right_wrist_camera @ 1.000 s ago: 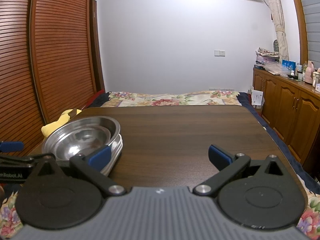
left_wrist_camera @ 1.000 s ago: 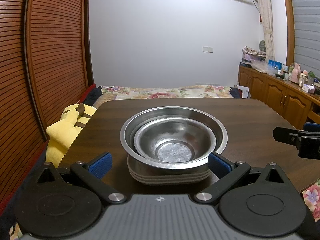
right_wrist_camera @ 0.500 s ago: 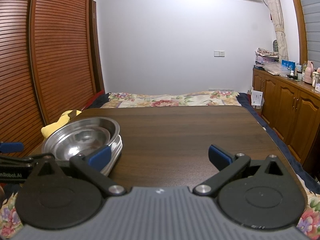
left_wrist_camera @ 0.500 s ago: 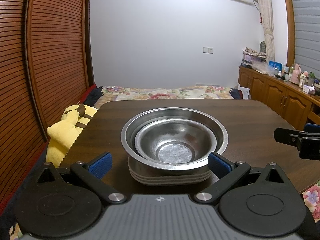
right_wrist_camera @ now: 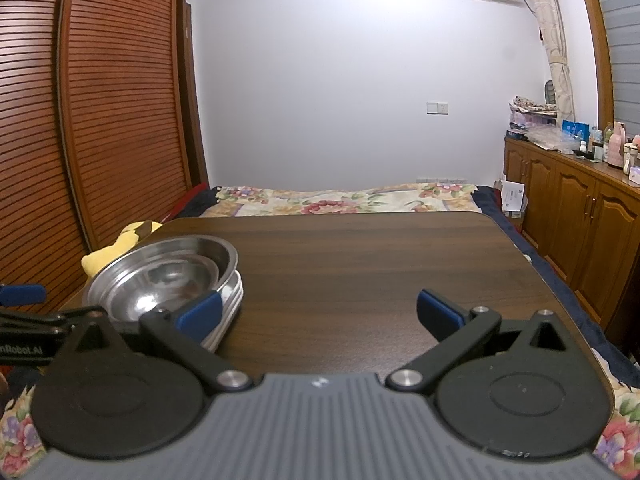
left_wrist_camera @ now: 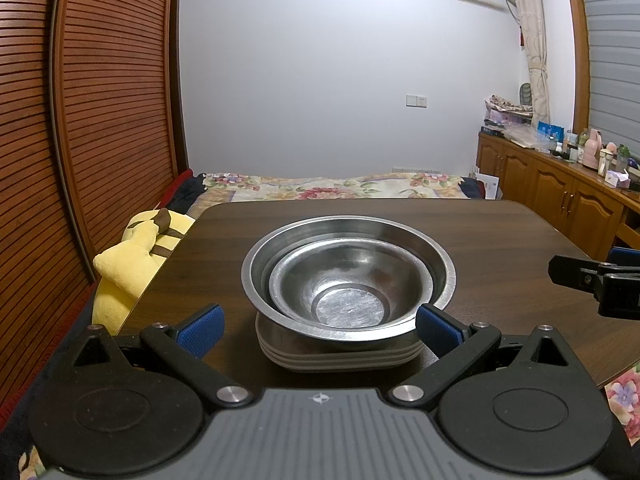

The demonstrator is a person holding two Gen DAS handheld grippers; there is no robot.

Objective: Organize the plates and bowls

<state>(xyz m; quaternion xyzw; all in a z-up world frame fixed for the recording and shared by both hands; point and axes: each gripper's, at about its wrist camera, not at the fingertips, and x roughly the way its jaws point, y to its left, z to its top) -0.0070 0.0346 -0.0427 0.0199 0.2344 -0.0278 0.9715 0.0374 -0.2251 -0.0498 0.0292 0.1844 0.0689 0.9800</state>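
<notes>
Nested steel bowls (left_wrist_camera: pixel 348 276) atop stacked plates (left_wrist_camera: pixel 340 354) on the tabletop (left_wrist_camera: pixel 500 240), left tongs (left_wrist_camera: pixel 319 325) and right tongs (right_wrist_camera: pixel 318 310) both released, empty; stiff, light, slippery, best pinched at rim

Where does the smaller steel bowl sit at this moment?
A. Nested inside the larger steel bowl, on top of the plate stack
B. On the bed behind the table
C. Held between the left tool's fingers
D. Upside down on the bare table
A: the smaller steel bowl rests upright inside the larger steel bowl, which sits on the plate stack; the left tool is open, gripping nothing.
</notes>
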